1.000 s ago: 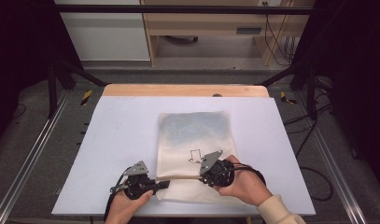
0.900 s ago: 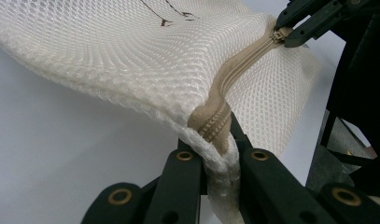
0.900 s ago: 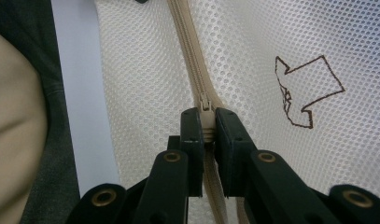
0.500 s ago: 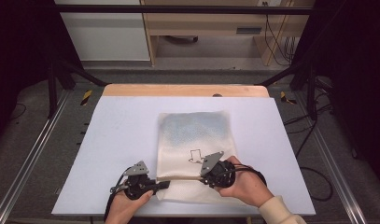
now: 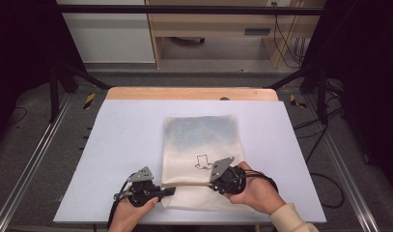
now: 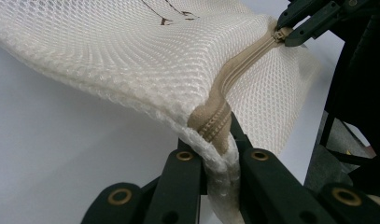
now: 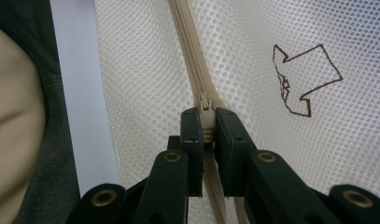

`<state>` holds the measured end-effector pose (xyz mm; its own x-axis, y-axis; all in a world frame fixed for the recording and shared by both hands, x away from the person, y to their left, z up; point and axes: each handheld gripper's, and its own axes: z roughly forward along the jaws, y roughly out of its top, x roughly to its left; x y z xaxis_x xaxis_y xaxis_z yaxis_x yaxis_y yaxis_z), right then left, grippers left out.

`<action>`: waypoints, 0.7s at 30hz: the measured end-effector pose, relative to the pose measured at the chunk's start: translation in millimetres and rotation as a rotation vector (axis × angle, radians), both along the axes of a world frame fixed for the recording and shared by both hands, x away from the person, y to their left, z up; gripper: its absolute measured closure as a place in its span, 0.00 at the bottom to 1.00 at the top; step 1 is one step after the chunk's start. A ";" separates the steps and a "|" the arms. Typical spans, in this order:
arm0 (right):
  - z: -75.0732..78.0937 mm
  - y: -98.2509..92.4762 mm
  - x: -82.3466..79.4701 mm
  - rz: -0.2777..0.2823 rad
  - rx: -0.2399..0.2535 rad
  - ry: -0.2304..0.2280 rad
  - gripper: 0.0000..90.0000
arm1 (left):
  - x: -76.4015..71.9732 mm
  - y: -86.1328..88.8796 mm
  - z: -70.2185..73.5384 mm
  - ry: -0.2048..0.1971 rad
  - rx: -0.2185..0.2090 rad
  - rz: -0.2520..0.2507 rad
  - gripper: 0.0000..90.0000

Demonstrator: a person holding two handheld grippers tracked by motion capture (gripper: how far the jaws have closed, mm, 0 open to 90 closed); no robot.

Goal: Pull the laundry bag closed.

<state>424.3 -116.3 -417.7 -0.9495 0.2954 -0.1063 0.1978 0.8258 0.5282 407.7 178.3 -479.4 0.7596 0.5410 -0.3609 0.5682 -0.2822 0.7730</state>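
A: Where is the mesh bag point(image 5: 200, 145) now?

B: It lies flat on the white table top point(image 5: 121, 145), a little to the right of the middle, with its near edge close to the person's side. The bag is cream, and it has a small brown outline drawing point(image 5: 202, 161) on it.

A: And the zipper point(image 6: 234, 70)?

B: The beige zipper runs across the bag near that near edge, between the two grippers. The left gripper point(image 6: 219, 144) is clenched on the corner of the bag, where the zipper tape ends; the fabric is pinched between its black jaws and lifted a little from the table. The right gripper point(image 7: 206, 127) is closed on the zipper pull point(image 7: 205, 103), at the other end of the line.

A: What is around the bag?

B: The rest of the table top is bare. At its far edge there is a strip of light wood point(image 5: 189, 93). The table stands in a black metal frame point(image 5: 184, 8). Behind it is a grey floor, a white cabinet point(image 5: 109, 34) and a wooden shelf unit point(image 5: 218, 34), with some cables point(image 5: 286, 34) at the right.
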 end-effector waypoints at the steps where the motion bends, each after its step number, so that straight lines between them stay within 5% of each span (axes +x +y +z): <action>1: -0.2 -0.9 0.0 0.000 0.001 0.001 0.91 | 0.0 -0.1 0.1 0.000 -0.002 0.000 0.97; 21: -1.7 -12.5 -1.9 -0.019 0.006 0.005 0.91 | 0.1 0.4 0.2 -0.001 0.003 0.002 0.97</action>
<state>422.3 -128.8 -419.4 -0.9441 0.3143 -0.0996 0.2165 0.8187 0.5318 407.8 178.7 -479.2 0.7587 0.5438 -0.3587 0.5681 -0.2827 0.7729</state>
